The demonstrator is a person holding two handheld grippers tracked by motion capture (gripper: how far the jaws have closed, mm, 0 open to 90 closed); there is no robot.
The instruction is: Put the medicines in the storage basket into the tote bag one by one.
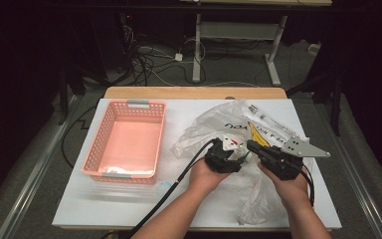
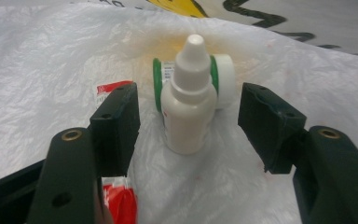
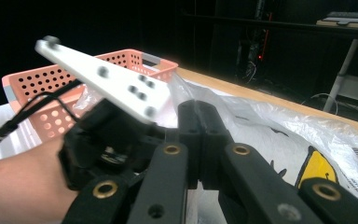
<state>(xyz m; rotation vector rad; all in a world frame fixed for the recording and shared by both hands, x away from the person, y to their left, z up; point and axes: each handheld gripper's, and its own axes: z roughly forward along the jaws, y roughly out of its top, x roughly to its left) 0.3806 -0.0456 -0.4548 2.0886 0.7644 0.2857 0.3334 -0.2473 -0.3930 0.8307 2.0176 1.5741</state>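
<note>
White tabletop point(image 1: 129, 204), pink basket point(image 1: 124, 144) at left. Left gripper point(image 2: 189, 123) is standing partly open, empty, straddling a white dropper bottle point(image 2: 189, 109) lying on the plastic bag point(image 1: 258, 199), long axis pointing away (nozzle far). Right gripper point(image 3: 200, 140) is pinching the bag's edge; its own view is revealing this clamp.

One pink basket point(image 1: 124, 142), one plastic bag point(image 1: 214, 124), one white dropper bottle point(image 2: 189, 100), one green-capped jar point(image 2: 219, 79), two tongs point(image 1: 229, 155)
</note>
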